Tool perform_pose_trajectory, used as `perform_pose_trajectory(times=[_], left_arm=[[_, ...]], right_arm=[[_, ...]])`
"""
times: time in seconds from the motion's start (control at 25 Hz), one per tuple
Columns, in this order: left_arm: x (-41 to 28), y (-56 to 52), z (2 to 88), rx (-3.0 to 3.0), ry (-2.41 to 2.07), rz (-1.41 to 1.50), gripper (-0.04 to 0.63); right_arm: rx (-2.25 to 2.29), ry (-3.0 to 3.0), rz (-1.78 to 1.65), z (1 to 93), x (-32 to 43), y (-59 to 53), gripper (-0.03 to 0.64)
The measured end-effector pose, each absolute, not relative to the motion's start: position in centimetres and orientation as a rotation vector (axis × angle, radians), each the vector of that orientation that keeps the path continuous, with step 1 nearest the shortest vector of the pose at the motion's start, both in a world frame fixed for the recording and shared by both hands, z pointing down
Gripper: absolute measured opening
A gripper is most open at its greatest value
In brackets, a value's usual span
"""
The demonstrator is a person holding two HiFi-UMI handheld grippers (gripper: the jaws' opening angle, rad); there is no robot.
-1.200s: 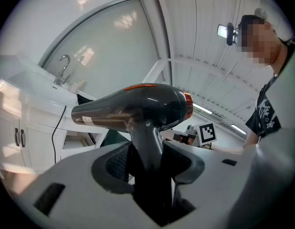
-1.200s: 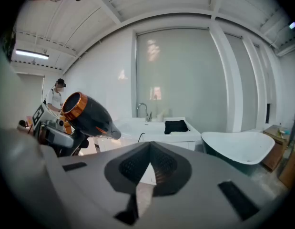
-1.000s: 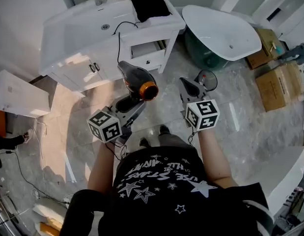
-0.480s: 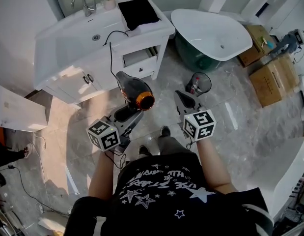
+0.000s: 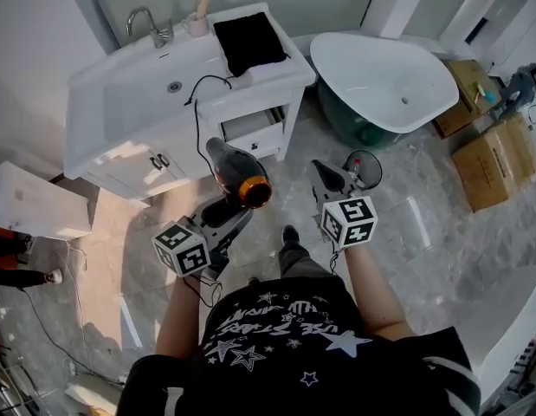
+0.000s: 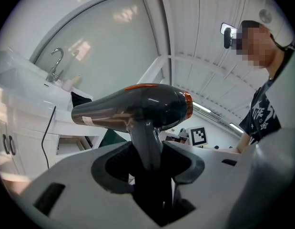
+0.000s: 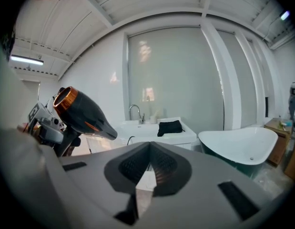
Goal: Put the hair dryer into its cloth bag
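My left gripper (image 5: 222, 215) (image 6: 148, 162) is shut on the handle of the hair dryer (image 5: 238, 173) (image 6: 133, 109), a dark grey one with an orange rear ring. It is held upright above the floor, nozzle toward the vanity. Its black cord (image 5: 198, 120) runs up onto the counter. The black cloth bag (image 5: 249, 42) (image 7: 169, 127) lies flat on the right end of the white vanity top. My right gripper (image 5: 324, 173) (image 7: 148, 165) is shut with nothing in it, to the right of the dryer (image 7: 80, 114).
The white vanity (image 5: 164, 94) has a sink, a tap (image 5: 146, 22) and a half-open drawer (image 5: 250, 128). A white tub (image 5: 389, 76) stands to the right, with a small bin (image 5: 364, 168) near it. Cardboard boxes (image 5: 497, 163) sit at far right. A person's shoes (image 5: 289, 234) are on the marble floor.
Both grippers and the hair dryer have moved forward, closer to the vanity. Neither grip has changed.
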State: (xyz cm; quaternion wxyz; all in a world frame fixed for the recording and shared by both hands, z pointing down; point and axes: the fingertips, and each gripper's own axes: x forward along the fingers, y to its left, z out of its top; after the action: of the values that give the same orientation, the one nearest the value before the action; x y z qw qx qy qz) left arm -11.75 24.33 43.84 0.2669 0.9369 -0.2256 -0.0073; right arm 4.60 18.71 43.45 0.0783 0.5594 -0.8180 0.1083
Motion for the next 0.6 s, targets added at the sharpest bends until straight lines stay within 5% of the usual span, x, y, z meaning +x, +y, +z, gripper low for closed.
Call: perform_pose_trajectory(times=[0.52, 0.6], left_arm=[[-5.5, 12.4, 43.7, 2.491, -0.747, 0.012, 0.204], [-4.7, 11.3, 43.8, 2.487, -0.768, 0.02, 0.204]], right_arm=[[1.563, -2.493, 0.322, 44.2, 11.5, 4.1, 0.008], [1.531, -2.51, 0.335, 44.5, 12.2, 2.7, 0.058]])
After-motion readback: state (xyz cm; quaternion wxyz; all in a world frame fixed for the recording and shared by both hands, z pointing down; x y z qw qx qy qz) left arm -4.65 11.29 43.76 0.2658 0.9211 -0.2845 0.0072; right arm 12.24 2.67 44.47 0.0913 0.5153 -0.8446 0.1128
